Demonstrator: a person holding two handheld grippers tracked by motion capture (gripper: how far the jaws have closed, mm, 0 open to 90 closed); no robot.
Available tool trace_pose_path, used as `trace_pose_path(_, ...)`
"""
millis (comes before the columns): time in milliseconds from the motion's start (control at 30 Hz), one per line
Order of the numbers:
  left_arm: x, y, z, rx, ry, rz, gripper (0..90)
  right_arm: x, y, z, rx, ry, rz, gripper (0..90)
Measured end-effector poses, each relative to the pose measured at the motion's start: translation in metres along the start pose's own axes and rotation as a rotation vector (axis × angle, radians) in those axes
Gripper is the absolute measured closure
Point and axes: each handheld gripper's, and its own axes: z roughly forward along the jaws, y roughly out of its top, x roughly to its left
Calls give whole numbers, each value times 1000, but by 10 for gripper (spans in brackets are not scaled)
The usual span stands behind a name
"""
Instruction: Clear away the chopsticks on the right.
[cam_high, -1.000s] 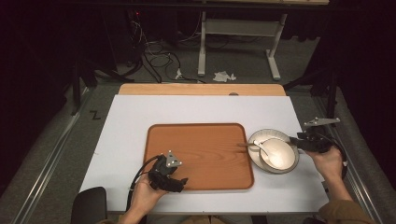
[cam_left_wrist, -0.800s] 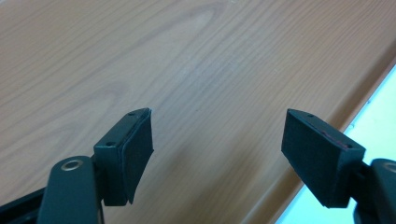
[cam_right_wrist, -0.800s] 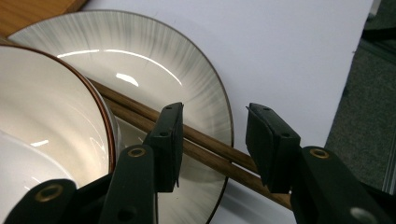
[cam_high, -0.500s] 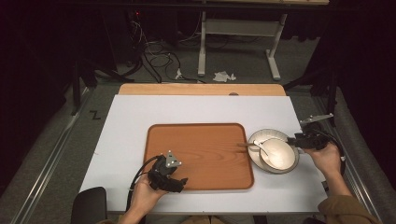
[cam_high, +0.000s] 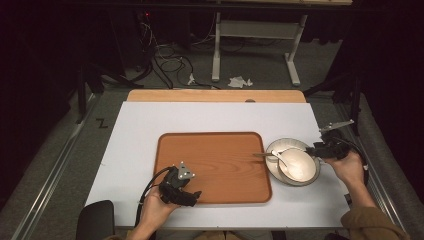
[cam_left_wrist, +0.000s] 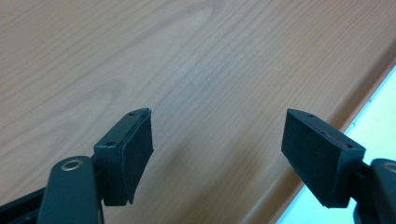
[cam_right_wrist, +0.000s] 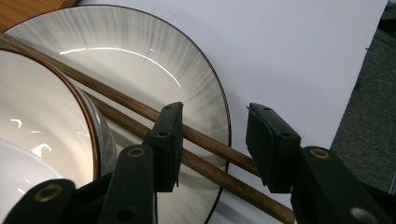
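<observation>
Two chopsticks (cam_right_wrist: 205, 149) are straddled by the right gripper (cam_right_wrist: 212, 144), whose jaws have just been opening and are not pressed on them; they lie across the plate (cam_right_wrist: 201, 88) beside the bowl (cam_right_wrist: 51, 135). Release seems done. Left gripper (cam_left_wrist: 217, 149) is held wide apart over the tray (cam_left_wrist: 140, 56).

Chopsticks (cam_right_wrist: 205, 144): my pair, brown wood, side by side, slanting across the plate (cam_right_wrist: 140, 56) rim, frame centre.

A wooden tray (cam_high: 215, 165) lies mid-table (cam_high: 150, 125) — crumpled paper (cam_high: 239, 80) on the floor beyond.
</observation>
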Motion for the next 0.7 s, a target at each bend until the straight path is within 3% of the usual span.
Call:
trace_pose_path(133,0,0,0,0,0,2,250,-2,3,2,-5,3,19,561)
trace_pose_path(433,-1,0,0,-1,-2,3,250,-4,2,3,20,19,-13,569)
trace_pose_path(567,-1,0,0,1,-3,6,250,-5,4,5,10,29,-6,598)
trace_pose_path(700,-1,0,0,-1,-2,3,250,1,7,5,16,10,-44,686)
